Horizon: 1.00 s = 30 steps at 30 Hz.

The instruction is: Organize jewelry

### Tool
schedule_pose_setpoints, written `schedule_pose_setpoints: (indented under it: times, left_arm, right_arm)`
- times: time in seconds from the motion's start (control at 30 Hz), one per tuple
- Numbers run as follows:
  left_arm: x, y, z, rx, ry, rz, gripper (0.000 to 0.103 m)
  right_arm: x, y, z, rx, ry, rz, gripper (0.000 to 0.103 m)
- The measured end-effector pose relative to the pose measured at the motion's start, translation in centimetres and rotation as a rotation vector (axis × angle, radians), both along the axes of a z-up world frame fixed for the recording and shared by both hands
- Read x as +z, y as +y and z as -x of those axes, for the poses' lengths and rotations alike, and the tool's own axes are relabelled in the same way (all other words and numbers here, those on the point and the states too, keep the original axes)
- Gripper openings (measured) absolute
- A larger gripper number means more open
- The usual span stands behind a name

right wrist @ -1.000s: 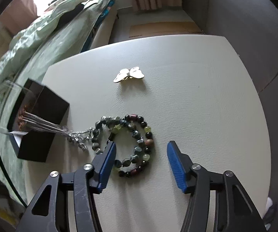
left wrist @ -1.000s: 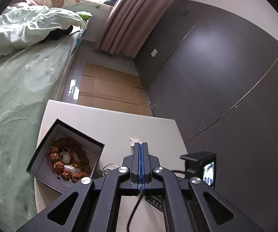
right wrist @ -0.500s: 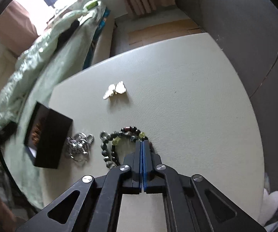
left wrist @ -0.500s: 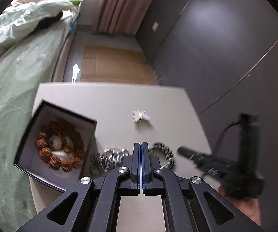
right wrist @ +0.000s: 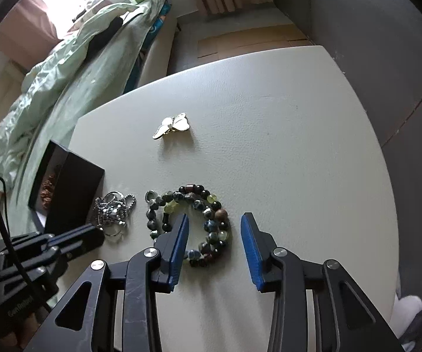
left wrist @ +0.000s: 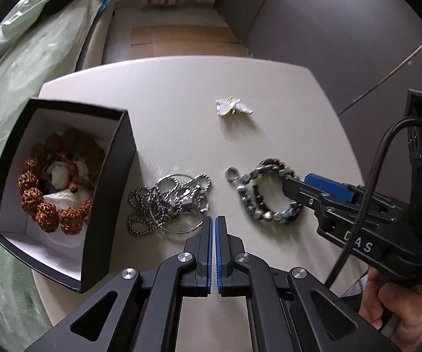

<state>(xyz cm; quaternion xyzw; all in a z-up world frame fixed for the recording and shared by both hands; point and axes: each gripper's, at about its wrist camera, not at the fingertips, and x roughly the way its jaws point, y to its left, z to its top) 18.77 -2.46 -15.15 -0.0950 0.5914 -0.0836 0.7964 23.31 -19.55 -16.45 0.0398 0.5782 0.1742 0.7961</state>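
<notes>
Bracelet [right wrist: 193, 226] part-hidden by jaws, box [right wrist: 72, 193] interior unclear

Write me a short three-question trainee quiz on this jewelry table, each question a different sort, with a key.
1. True or false: the open black box on the white table already holds a brown knobbly-bead bracelet.
2. Multiple choice: what lies between the box and the dark multicoloured stone-bead bracelet? A) a white butterfly brooch B) a tangle of silver chains C) a watch
3. Fill in: the right gripper has one finger inside the bead bracelet's loop and one outside, and its fingers are ____.

Key: 1 true. 2 B: the silver chains; the butterfly brooch lies farther back. 3 open, not pressing the beads.
</notes>
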Motion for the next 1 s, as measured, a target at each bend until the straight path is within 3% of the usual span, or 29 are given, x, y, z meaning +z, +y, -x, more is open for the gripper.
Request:
schedule_pose_setpoints:
  times: [0.07, 0.17, 0.23, 0.27, 0.37, 0.4, 0.63, 0.77, 0.83, 0.93, 1.0]
  left_arm:
    - [-0.5, 0.0, 0.0, 0.000, 0.012, -0.008, 0.001]
    - [-0.8, 0.0, -0.1, -0.005, 0.021, -0.020, 0.001]
    - [-1.1, -0.2, 0.1, -0.013, 0.028, -0.028, 0.003]
    - [-1.2, -0.3, 0.1, -0.017, 0.030, -0.030, 0.011]
    - [-1.2, -0.4, 0.3, -0.027, 0.018, -0.036, 0.050]
    - [-1.1, -0.5, 0.3, -0.030, 0.012, -0.035, 0.051]
    - [-1.1, -0.2, -0.1, -0.022, 0.002, -0.009, 0.050]
    - [-1.4, -0.5, -0.1, -0.036, 0.009, -0.027, 0.031]
    - [-1.7, -0.7, 0.0, -0.048, 0.014, -0.034, 0.029]
    - [-1.8, -0.8, 0.0, -0.047, 0.007, -0.060, 0.029]
    - [-1.5, -0.7, 0.1, -0.044, -0.007, -0.079, 0.029]
  right_arm:
    - [-0.2, 0.6, 0.0, 0.016, -0.018, 0.031, 0.037]
    - [-0.3, 1.2, 0.1, 0.035, -0.035, 0.067, 0.017]
    - [0.1, 0.6, 0.1, 0.026, -0.042, 0.039, 0.012]
    - [0.3, 0.3, 0.1, 0.021, -0.040, 0.024, 0.002]
    - [1.3, -0.8, -0.1, 0.000, -0.041, -0.045, 0.002]
    - [1.5, -1.0, 0.0, -0.004, -0.049, -0.050, 0.002]
    - [1.3, -0.7, -0.3, 0.019, -0.020, -0.088, 0.002]
    - [0.1, 0.0, -0.4, 0.030, 0.039, -0.085, 0.002]
    - [-0.4, 0.1, -0.4, 0.031, 0.068, -0.079, 0.002]
    - [-0.3, -0.2, -0.3, 0.021, 0.066, -0.092, 0.019]
    - [0.0, -0.5, -0.2, 0.013, 0.059, -0.091, 0.037]
